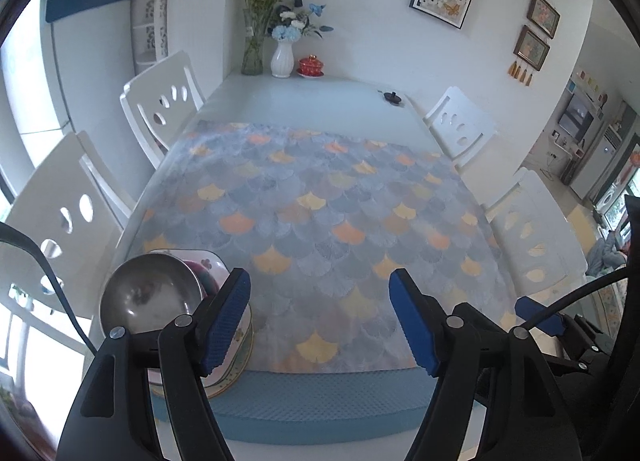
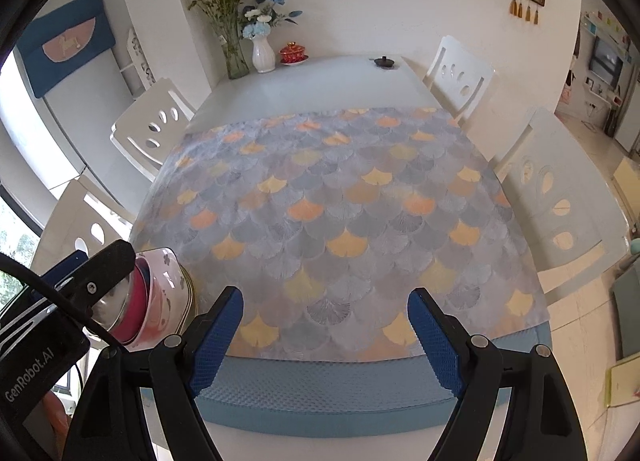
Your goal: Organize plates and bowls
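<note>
Both grippers hover over the near edge of the table, pointing down at the patterned cloth. Left gripper has its jaws spread wide with nothing between them; right gripper is the same, wide and empty. The dishes sit in one nested pile at the near left corner: a steel bowl on top, a red bowl under it, a pink flowered bowl outside that, and a pale plate at the bottom. The left gripper's left finger is just beside the pile, in front of it in the left view; contact cannot be told. Looks like stacking is mostly done, no loose dishes visible elsewhere. Risks: the pile sits near the table's corner, so a nudge from that left finger could push it off or tip the steel bowl out. The foam mat under the cloth may let the pile rock. The vases at the far end are well apart, no danger.
</note>
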